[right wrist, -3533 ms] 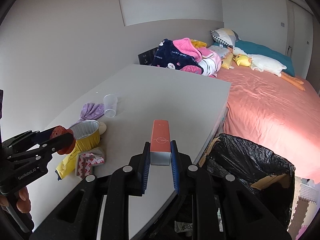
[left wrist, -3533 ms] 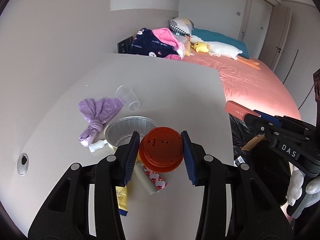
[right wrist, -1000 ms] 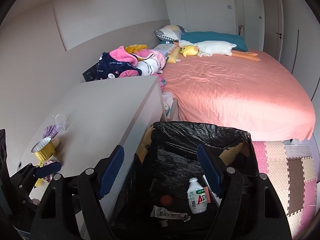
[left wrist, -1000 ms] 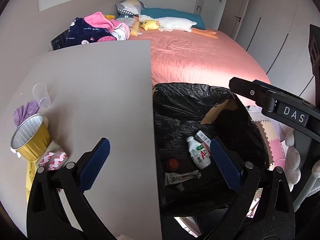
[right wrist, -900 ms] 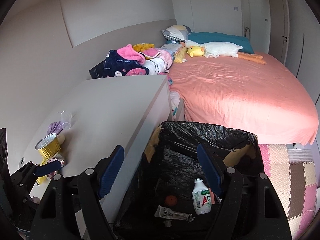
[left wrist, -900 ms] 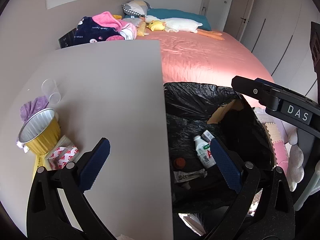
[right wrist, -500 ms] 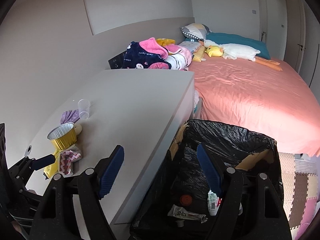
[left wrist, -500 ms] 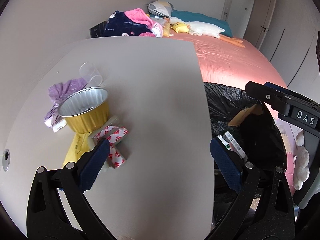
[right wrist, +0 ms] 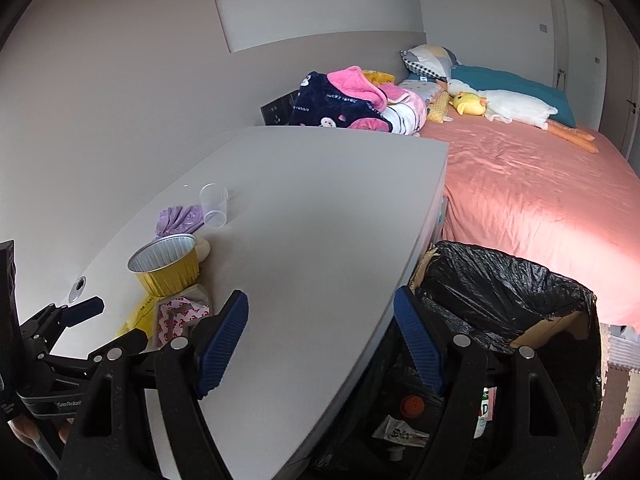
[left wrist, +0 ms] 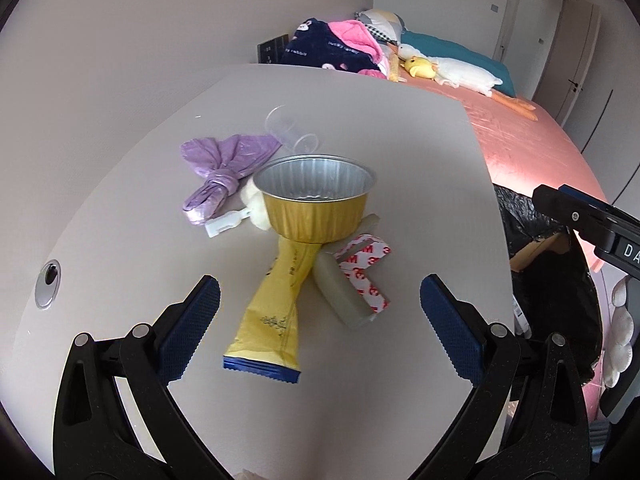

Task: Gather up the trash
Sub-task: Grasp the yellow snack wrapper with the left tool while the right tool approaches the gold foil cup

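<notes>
On the white table (left wrist: 420,160) lies a pile of trash: a gold foil cup (left wrist: 316,204), a yellow sachet (left wrist: 276,312), a pale tube (left wrist: 344,298), red-and-white tape backing (left wrist: 366,270), a knotted purple bag (left wrist: 224,164) and a clear plastic cup (left wrist: 290,130). My left gripper (left wrist: 318,330) hangs open and empty just in front of the sachet. My right gripper (right wrist: 320,346) is open and empty over the table's edge, beside the black-lined bin (right wrist: 504,300). In the bin lie an orange lid (right wrist: 412,404), a crumpled wrapper (right wrist: 396,432) and a bottle, mostly hidden.
A bed with a pink sheet (right wrist: 532,184) runs beyond the table, with folded blankets (right wrist: 352,100) and a plush duck (right wrist: 496,106) at its head. A cable hole (left wrist: 48,282) sits in the table at the left. Foam floor mats (right wrist: 616,400) lie right of the bin.
Both grippers let go of the orange lid and the red box, which went into the bin. Both have since swung left from over the bin toward the table, the left now facing the trash pile.
</notes>
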Available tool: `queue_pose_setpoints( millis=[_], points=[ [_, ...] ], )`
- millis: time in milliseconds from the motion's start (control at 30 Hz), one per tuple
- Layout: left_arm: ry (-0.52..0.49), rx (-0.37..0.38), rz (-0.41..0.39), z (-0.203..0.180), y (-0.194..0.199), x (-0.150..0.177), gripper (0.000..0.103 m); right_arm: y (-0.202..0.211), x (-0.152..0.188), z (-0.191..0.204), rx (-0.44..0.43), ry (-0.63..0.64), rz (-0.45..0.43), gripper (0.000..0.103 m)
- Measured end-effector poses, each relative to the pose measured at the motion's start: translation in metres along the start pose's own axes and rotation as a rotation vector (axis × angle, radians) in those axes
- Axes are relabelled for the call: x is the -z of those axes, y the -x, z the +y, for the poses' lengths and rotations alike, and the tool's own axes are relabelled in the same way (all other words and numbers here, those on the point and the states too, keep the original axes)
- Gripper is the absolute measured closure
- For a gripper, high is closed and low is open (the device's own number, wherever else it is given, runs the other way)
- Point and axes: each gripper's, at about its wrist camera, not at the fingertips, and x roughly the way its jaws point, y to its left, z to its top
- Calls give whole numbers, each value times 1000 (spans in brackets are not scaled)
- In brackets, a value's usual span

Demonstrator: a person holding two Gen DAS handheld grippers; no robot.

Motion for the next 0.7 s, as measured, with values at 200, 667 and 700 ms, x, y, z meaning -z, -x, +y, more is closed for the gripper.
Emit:
queue_pose_setpoints(
  millis=[200, 667, 700],
  points=[
    [53, -4, 48, 26, -15, 4, 26, -14, -5, 14, -50, 19, 11, 27],
    [18, -5, 120, 35, -49, 5, 49, -59, -23, 52, -138, 39, 65, 27],
    [9, -9, 118, 34, -49, 4, 53, -63, -25, 55, -149, 40, 70, 27]
  ],
)
